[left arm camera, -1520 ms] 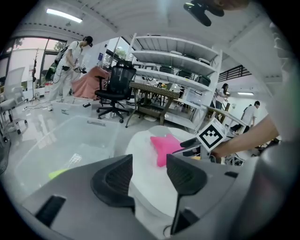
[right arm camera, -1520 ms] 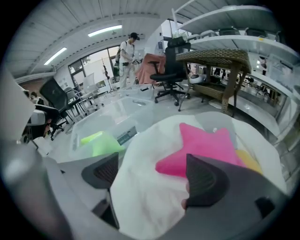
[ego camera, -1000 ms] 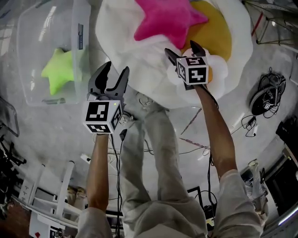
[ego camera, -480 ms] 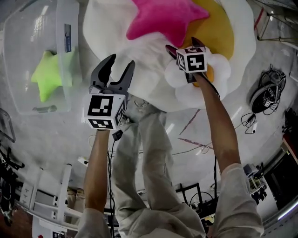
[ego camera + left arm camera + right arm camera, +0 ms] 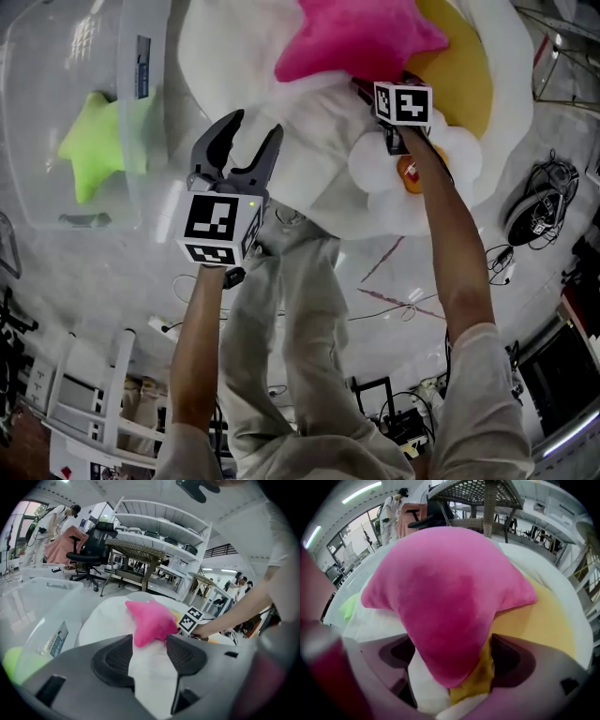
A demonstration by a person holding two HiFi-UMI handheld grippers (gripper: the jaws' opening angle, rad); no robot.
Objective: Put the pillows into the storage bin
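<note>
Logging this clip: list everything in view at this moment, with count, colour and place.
pink star pillow: 1, bright pink, on top of the big pillow
big pillow: 1, white with yellow centre, on the floor
flower pillow: 1, white with orange centre, at the big pillow's near edge
green star pillow: 1, lime green, inside the storage bin
storage bin: 1, clear, left of the pillows
cables: several, dark and reddish, on the floor
legs: 2, pale trousers, centre
left gripper: 1, dark grey, open, empty
right gripper: 1, jaws just opened wide, a pink star tip between them, not pinched
</note>
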